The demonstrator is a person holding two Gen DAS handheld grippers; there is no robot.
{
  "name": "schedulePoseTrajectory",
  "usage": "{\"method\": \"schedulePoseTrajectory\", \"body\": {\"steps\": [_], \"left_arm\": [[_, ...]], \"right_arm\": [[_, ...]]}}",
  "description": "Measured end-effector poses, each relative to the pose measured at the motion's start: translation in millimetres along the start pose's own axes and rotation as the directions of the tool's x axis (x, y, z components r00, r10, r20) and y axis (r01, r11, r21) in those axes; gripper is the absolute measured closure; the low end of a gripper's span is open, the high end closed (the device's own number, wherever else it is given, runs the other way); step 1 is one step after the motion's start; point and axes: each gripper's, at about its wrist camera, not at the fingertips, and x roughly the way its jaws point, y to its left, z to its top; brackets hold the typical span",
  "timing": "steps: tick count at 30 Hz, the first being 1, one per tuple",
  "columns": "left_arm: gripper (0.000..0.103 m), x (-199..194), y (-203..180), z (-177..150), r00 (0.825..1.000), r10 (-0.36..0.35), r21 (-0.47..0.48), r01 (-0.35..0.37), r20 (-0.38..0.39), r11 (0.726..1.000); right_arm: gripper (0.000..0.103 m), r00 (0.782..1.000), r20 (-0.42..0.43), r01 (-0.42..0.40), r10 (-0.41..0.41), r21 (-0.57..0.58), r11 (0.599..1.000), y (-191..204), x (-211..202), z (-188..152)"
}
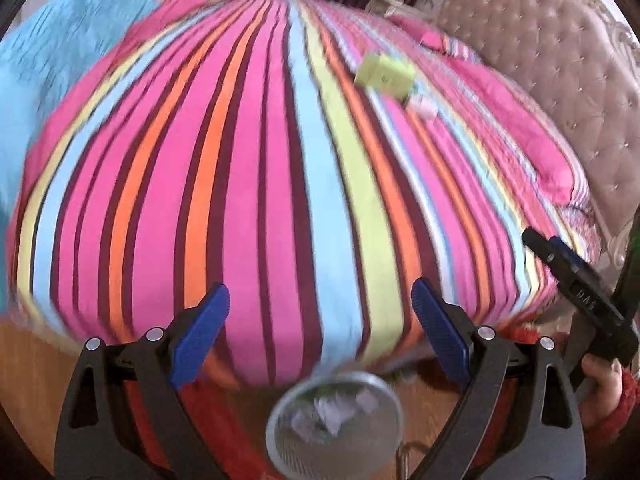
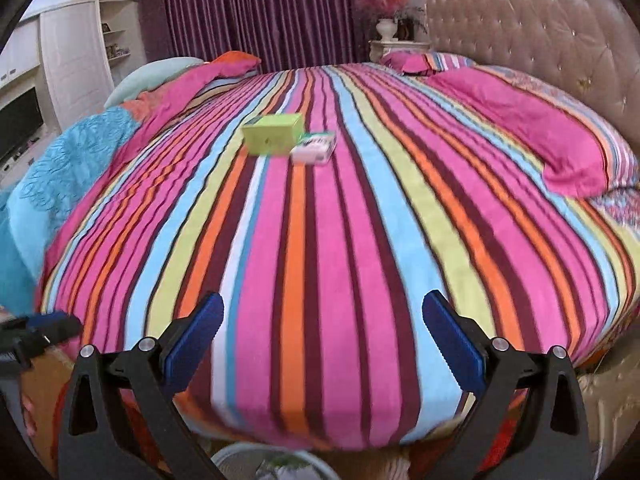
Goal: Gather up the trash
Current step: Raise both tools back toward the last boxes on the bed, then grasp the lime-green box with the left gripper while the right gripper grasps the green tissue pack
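A lime-green box (image 2: 272,134) lies on the striped bedspread (image 2: 320,240), with a small pink-and-white packet (image 2: 313,149) touching its right side. In the left wrist view the same green box (image 1: 385,75) and packet (image 1: 423,107) sit far up the bed, blurred. A round mesh waste bin (image 1: 335,420) with crumpled paper inside stands on the floor at the bed's foot, below my left gripper (image 1: 320,320). Its rim (image 2: 248,456) shows under my right gripper (image 2: 322,328). Both grippers are open with nothing between the blue pads, well short of the box.
A tufted beige headboard (image 2: 540,40) runs along the right. Pink pillows (image 2: 532,128) lie by it. A teal quilt (image 2: 60,168) is bunched at the left. Purple curtains (image 2: 256,12) and a nightstand with a vase (image 2: 386,36) stand behind. The right gripper (image 1: 576,284) shows at the left view's right edge.
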Motion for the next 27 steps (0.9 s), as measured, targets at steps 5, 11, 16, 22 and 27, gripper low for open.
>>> {"method": "schedulePoseTrajectory", "body": {"steps": [5,11,16,22,27], "left_arm": [[0.009,13,-9,62,0.997,-0.051,0.024,0.049,0.064,0.998],[0.009,39,-24,117,0.993,-0.081,0.06,0.076,0.083,0.995],[0.009,69,-39,154,0.994,-0.087,0.083,0.081,0.072,0.993],[0.009,103,-46,182,0.993,-0.11,0.082,0.106,0.047,0.991],[0.009,130,-49,202,0.992,-0.124,0.106,0.12,0.032,0.987]], "right_arm": [[0.008,1.0,0.002,0.031,-0.031,-0.011,0.999,-8,20,27],[0.008,0.998,0.006,0.07,-0.07,-0.022,0.997,-11,48,55],[0.008,0.997,-0.01,0.071,-0.071,-0.03,0.997,-10,73,73],[0.008,0.998,-0.025,0.06,-0.061,-0.064,0.996,0,101,88],[0.008,0.998,-0.042,0.049,-0.052,-0.085,0.995,4,126,98]]}}
